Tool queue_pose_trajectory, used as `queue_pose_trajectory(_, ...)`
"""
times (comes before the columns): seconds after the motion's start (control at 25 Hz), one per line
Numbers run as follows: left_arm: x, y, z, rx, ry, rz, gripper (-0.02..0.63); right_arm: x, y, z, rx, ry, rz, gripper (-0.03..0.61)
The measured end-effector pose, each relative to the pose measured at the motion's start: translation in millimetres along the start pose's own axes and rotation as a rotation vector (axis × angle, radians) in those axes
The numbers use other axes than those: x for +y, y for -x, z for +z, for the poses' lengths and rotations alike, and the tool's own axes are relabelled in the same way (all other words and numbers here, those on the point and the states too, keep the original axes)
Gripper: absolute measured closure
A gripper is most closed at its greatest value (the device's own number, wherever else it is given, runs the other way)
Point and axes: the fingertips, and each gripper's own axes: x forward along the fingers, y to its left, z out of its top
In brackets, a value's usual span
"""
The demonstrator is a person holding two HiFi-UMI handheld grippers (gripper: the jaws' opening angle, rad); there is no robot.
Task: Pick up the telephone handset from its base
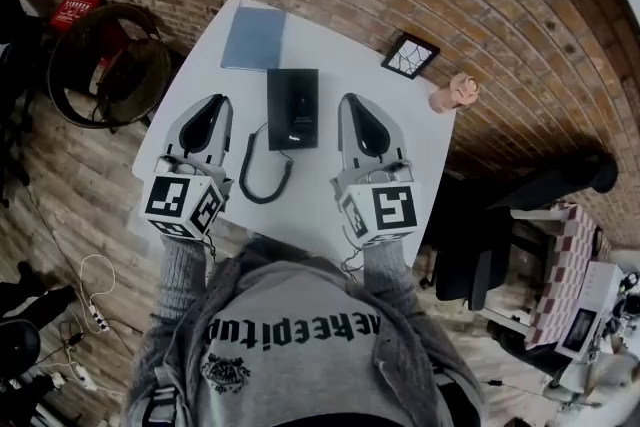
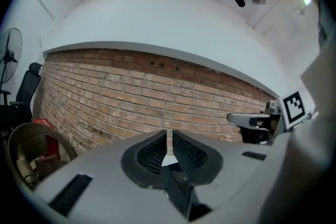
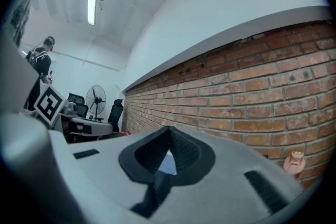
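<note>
Jaws stood pressed together on left gripper [image 1: 214,102] and right gripper [image 1: 352,101], so either could have shoved the handset [image 1: 293,107] askew unless opened.

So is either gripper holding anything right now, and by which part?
Nothing is held. The left gripper and right gripper are both shut and empty, on either side of the telephone.

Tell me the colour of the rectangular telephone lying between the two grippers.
Black. The rectangular plastic telephone shows best in the head view.
</note>
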Motion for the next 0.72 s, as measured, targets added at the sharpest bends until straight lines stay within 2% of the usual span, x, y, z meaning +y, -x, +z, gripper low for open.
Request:
queue_pose_trajectory(0.24,10.6,-29.8,-53.4,0.145,0.090,-0.076,0.591,-3.3,-18.6,-20.9,0.046,-0.021,-0.032,0.575)
queue_pose_trajectory(0.36,13.2,-40.0,-77.6,0.213,0.098,-0.103,0.588,-4.3,-25.0,-32.7,0.073,-0.033,-0.048,0.574)
queue_pose_trajectory(0.48,13.2,-49.2,-98.8,0.277,0.106,-0.141,0.552,-3.9,-30.9,-43.4,0.097,-0.038,-0.063,0.575)
queue_pose_trajectory(0.72,10.2,-65.9,-135.8,0.369,0.148,-0.217,0.529,-5.9,-39.6,-63.4,0.136,-0.034,-0.092,0.575)
